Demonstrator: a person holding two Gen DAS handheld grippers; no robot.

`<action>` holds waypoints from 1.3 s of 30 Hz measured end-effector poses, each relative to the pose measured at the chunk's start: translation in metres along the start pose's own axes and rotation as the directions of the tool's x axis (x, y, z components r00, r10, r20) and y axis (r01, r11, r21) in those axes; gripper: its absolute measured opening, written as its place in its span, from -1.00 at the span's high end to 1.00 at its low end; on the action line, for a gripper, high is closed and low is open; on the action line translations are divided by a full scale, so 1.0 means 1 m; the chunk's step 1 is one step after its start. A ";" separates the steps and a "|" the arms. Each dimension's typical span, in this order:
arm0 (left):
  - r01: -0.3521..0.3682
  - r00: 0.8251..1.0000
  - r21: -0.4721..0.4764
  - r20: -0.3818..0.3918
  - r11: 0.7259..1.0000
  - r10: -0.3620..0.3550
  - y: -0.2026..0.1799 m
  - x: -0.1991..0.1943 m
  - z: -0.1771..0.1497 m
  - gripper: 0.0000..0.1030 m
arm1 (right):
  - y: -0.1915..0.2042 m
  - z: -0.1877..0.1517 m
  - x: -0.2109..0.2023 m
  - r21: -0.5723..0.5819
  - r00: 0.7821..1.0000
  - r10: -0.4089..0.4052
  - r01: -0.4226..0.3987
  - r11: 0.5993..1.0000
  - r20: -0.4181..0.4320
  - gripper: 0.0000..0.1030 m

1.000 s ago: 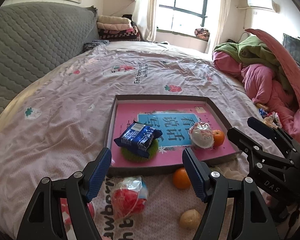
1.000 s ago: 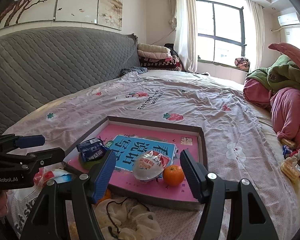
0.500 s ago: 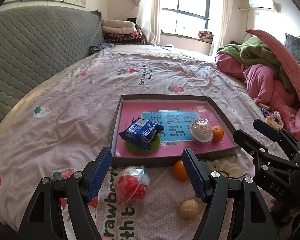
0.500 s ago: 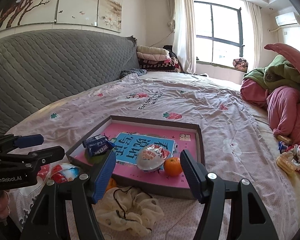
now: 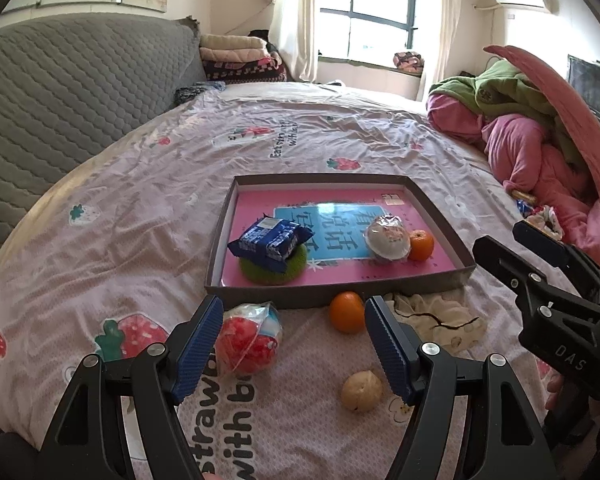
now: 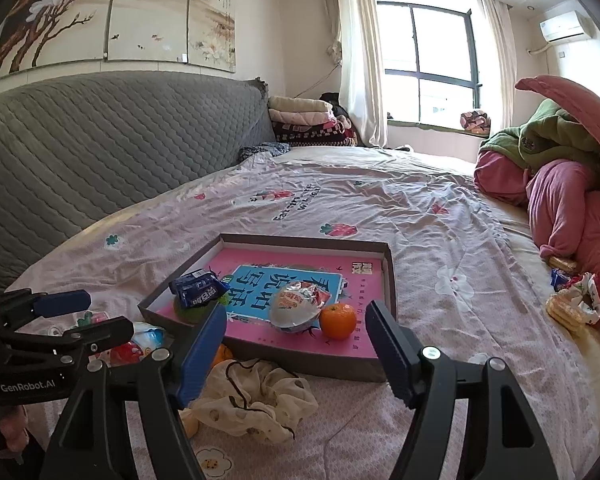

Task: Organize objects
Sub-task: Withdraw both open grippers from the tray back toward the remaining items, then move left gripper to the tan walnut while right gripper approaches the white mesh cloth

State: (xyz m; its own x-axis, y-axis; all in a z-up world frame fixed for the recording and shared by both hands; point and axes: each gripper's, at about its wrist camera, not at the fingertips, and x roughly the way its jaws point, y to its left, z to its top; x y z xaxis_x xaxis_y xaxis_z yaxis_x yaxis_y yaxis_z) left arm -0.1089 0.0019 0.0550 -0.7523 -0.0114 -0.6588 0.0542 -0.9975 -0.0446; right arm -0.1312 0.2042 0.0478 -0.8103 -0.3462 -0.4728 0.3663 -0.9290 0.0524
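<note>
The shallow grey-brown tray [image 5: 332,295] with its pink printed floor lies on the strawberry-print bedsheet [image 5: 148,208] and serves as the landmark here. Inside it, at the near left, a blue snack packet [image 5: 270,238] rests on top of a green round pad [image 5: 268,270]; toward the near right a domed white wrapped snack [image 5: 388,237] sits touching an orange [image 5: 421,245].

Outside the tray, just before its near wall, lie a loose orange [image 5: 346,312], a red snack in a clear wrapper [image 5: 247,338] to the left of it, a cream scrunchie [image 5: 436,318] to the right, and a pale brownish ball [image 5: 361,391] nearer the camera.

The left gripper [image 5: 294,350] is spread wide and holds nothing; its left pad sits just beside the red wrapped snack in the view, and I cannot tell whether they touch. The loose orange shows near its right pad. The right gripper [image 6: 296,350] is likewise wide apart and empty, held over the scrunchie [image 6: 252,400] in front of the tray's near wall [image 6: 300,362].

From the right wrist, the loose orange [image 6: 222,354] is mostly hidden behind the left finger, and the red snack is partly covered by the other gripper's body. The printed characters on the tray floor are partly covered by the snacks. A heap of pink and green bedding [image 5: 540,136] lies well to the right of the tray, with small packets beside it that are too small to make out.
</note>
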 end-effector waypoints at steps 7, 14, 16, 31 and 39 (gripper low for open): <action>0.011 1.000 -0.017 -0.018 1.000 -0.012 0.002 -0.001 -0.003 -0.45 | -0.002 -0.002 -0.004 0.004 1.000 0.006 -0.006 1.000 -0.003 -0.39; 0.019 0.999 -0.010 -0.035 1.000 -0.019 0.001 0.002 -0.011 -0.45 | -0.001 -0.006 -0.006 -0.001 1.000 0.011 -0.011 1.000 -0.011 -0.39; 0.019 0.999 -0.002 -0.038 1.000 -0.019 -0.001 0.003 -0.014 -0.45 | -0.001 -0.008 -0.006 -0.001 1.000 0.012 -0.012 1.000 -0.016 -0.39; 0.034 0.995 0.071 -0.093 0.997 -0.027 -0.021 0.015 -0.036 -0.45 | 0.003 -0.018 -0.005 -0.017 0.998 0.016 -0.017 1.000 -0.054 -0.39; 0.057 0.990 0.115 -0.135 0.992 -0.041 -0.028 0.025 -0.052 -0.45 | 0.001 -0.023 0.004 -0.002 0.995 0.025 -0.025 1.000 -0.101 -0.39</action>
State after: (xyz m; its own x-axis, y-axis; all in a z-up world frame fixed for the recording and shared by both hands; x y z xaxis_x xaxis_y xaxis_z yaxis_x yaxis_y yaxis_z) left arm -0.0947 0.0333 0.0010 -0.6586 0.0391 -0.7515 -0.0644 -0.9979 0.0045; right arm -0.1238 0.2051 0.0251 -0.7508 -0.3545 -0.5574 0.3878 -0.9196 0.0624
